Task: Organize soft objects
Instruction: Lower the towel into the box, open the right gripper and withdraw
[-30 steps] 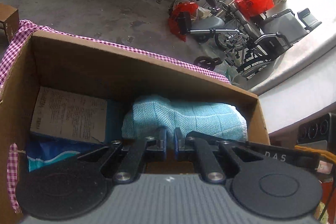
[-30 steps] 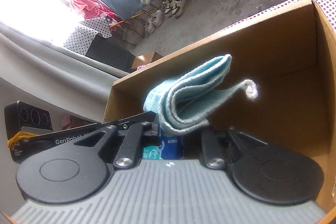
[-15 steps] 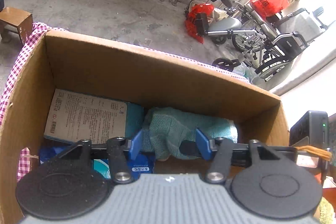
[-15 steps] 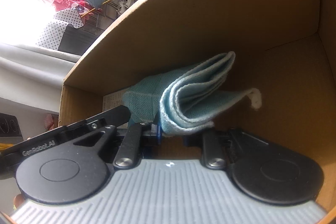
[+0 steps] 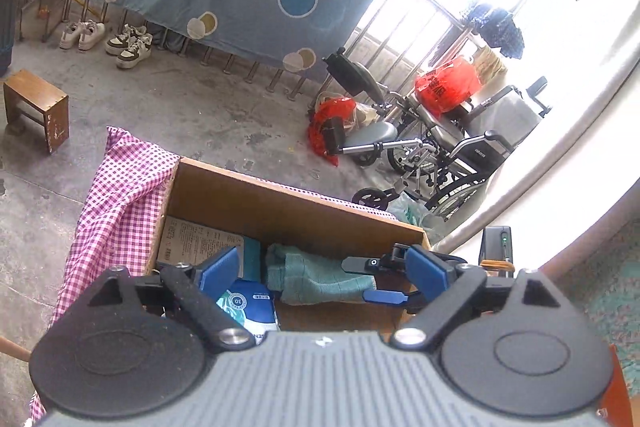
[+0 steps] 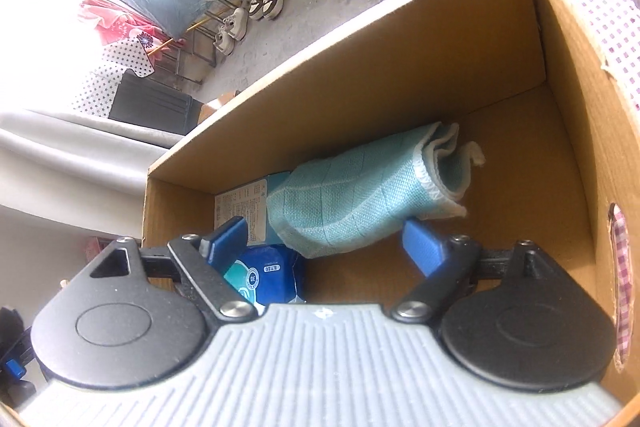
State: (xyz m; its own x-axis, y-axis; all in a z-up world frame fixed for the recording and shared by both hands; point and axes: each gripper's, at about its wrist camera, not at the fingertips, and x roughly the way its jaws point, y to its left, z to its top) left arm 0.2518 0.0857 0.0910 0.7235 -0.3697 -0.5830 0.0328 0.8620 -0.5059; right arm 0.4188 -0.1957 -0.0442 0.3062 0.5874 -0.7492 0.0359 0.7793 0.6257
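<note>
A folded teal towel (image 6: 360, 203) lies inside the cardboard box (image 6: 400, 67), resting partly on a blue pack (image 6: 264, 275). My right gripper (image 6: 326, 243) hangs low in the box just in front of the towel. Its jaws are opening, and the blue pads stand apart on either side without touching the cloth. In the left wrist view my left gripper (image 5: 324, 273) is raised above the box (image 5: 280, 203), jaws opening with nothing between them. Below it are the towel (image 5: 316, 275) and one finger of the right gripper (image 5: 384, 295).
A printed flat packet (image 5: 196, 243) lies at the box's left end beside the blue pack (image 5: 244, 307). The box stands on a pink checked cloth (image 5: 120, 195). On the concrete floor beyond are a wooden stool (image 5: 36, 107), shoes (image 5: 128, 47) and wheelchairs (image 5: 440, 147).
Both grippers went from shut on the towel to wide open and let it go. The left gripper rose and drew back out of the box. The towel now rests on the box's contents.
</note>
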